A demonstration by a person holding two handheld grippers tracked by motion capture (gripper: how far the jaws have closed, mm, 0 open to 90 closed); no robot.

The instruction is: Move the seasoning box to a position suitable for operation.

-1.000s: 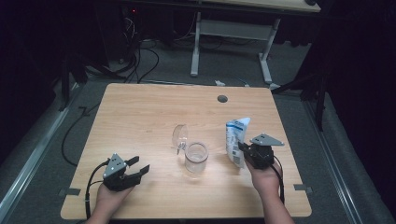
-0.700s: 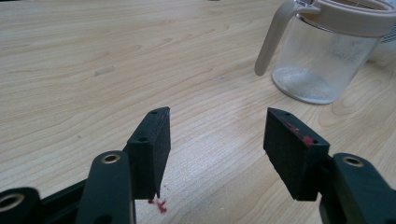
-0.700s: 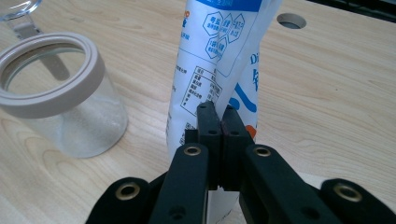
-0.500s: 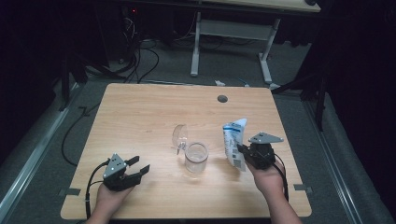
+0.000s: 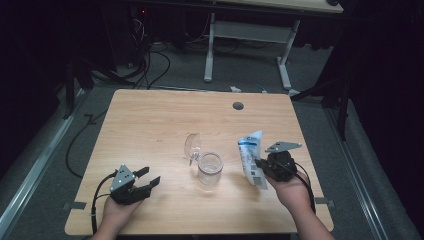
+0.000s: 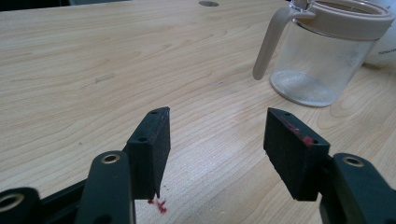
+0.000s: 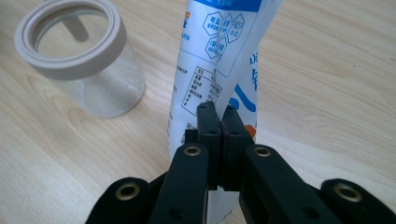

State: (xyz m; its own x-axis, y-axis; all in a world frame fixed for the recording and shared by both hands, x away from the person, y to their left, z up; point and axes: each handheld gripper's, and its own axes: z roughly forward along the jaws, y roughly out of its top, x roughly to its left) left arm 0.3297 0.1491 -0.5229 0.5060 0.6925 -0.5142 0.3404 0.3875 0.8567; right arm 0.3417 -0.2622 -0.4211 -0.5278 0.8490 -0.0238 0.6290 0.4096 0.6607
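A clear jar (image 5: 210,169) with a beige rim stands at the table's middle front, its hinged lid (image 5: 192,146) swung open behind it. My right gripper (image 5: 260,165) holds a white and blue pouch (image 5: 250,155) upright, just right of the jar. In the right gripper view the jaws (image 7: 219,114) are pinched shut on the pouch (image 7: 219,51)'s lower part, with the jar (image 7: 79,60) at the left. My left gripper (image 5: 151,175) lies low at the front left, pointing towards the jar. Its jaws (image 6: 217,130) stand open with nothing between them, and the jar (image 6: 322,60) is ahead at the right.
A round cable hole (image 5: 238,106) sits near the table's far edge. Bare wood stretches across the left and back of the wooden table (image 5: 150,120). Beyond it are a white desk frame (image 5: 250,45) and cables on the floor.
The pouch in the right gripper has shifted and tilted a little. The left gripper has kept still.
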